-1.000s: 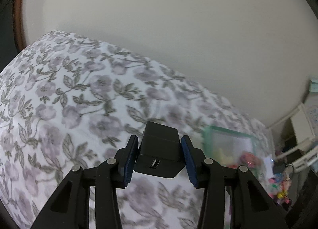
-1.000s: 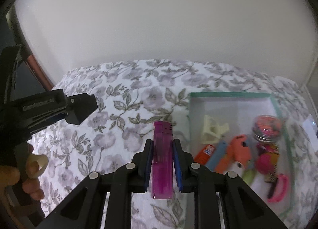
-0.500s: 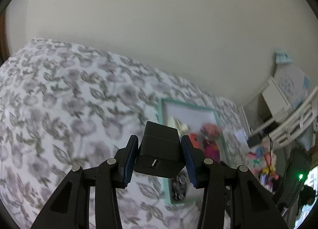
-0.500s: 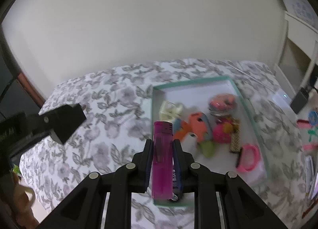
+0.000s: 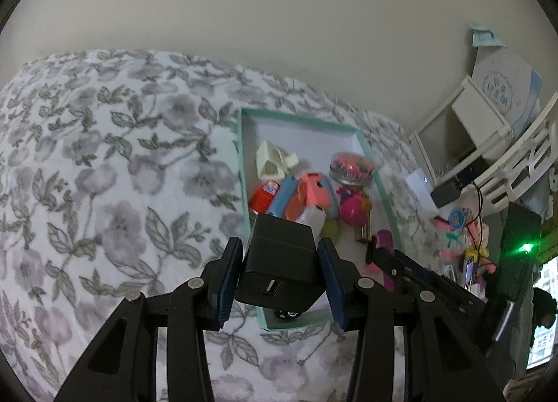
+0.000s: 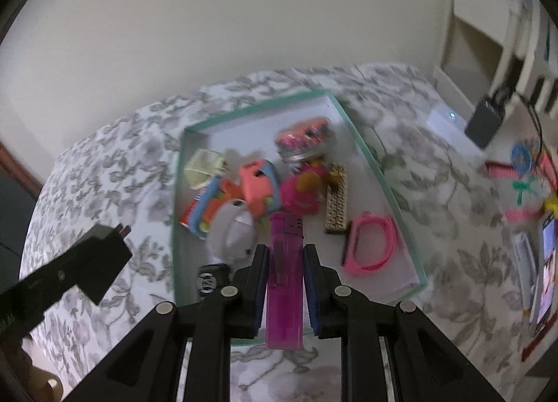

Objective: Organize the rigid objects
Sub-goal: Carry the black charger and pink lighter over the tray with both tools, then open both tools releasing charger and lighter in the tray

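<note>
My left gripper (image 5: 280, 264) is shut on a black USB charger block (image 5: 279, 262), held over the near left corner of a green-rimmed white box (image 5: 240, 158). In the right wrist view my right gripper (image 6: 285, 262) is shut on a translucent magenta lighter (image 6: 284, 280), hovering above the near edge of the same box (image 6: 178, 192). The box holds several small things: a cream clip (image 6: 204, 166), an orange and blue toy (image 6: 258, 186), a round tin of beads (image 6: 305, 138), a pink bracelet (image 6: 371, 245). The left gripper with the charger (image 6: 101, 248) shows at the left.
The box lies on a floral bedspread (image 5: 104, 175) below a plain wall. To the right are a white shelf unit (image 5: 470, 137), a white device (image 6: 444, 119), a dark adapter (image 6: 486, 121) with cable, and colourful clutter (image 6: 523, 165).
Both grippers have swung toward the box, which now sits nearer and more central in each view. The charger and lighter stay clamped as before.
</note>
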Demonstrator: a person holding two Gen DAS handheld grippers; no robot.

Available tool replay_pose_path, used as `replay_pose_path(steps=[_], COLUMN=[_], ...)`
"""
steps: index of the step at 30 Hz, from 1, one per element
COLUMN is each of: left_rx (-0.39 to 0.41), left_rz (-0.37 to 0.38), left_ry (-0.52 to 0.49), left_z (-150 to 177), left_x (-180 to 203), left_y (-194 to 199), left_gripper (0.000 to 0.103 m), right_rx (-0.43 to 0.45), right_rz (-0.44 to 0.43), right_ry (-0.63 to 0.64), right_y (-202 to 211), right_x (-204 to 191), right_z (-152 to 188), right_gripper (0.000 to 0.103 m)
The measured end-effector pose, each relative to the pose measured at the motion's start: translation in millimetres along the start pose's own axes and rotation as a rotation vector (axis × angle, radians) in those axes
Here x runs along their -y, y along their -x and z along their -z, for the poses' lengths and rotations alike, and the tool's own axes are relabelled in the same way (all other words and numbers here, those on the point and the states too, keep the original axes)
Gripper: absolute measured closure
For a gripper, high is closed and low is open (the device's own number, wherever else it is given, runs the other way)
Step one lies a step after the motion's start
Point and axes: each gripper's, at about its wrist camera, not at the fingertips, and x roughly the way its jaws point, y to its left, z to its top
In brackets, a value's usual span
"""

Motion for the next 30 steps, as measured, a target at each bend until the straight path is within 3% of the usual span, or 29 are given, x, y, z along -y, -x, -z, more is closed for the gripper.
replay_pose_path(steps=[8, 16, 30], left_rx=[-0.063, -0.073, -0.101], left_rz=[-0.007, -0.051, -0.054], left_ry=[-0.090, -0.173, -0.179], left_z=[13.0, 20.4, 24.1], left_x=[25.6, 43.0, 42.7], left_y=[-35.4, -49.3, -60.8], left_gripper=[0.057, 0.057, 0.057], right_rx=[-0.040, -0.066, -0.109], right_rz=[0.024, 0.036, 0.026], right_ry=[-0.035, -0.038, -0.066], right_y=[-22.0, -34.3, -47.2], right_x=[19.0, 24.0, 31.2], right_z=[3.7, 5.6, 10.2], right_gripper=[0.082, 0.082, 0.082])
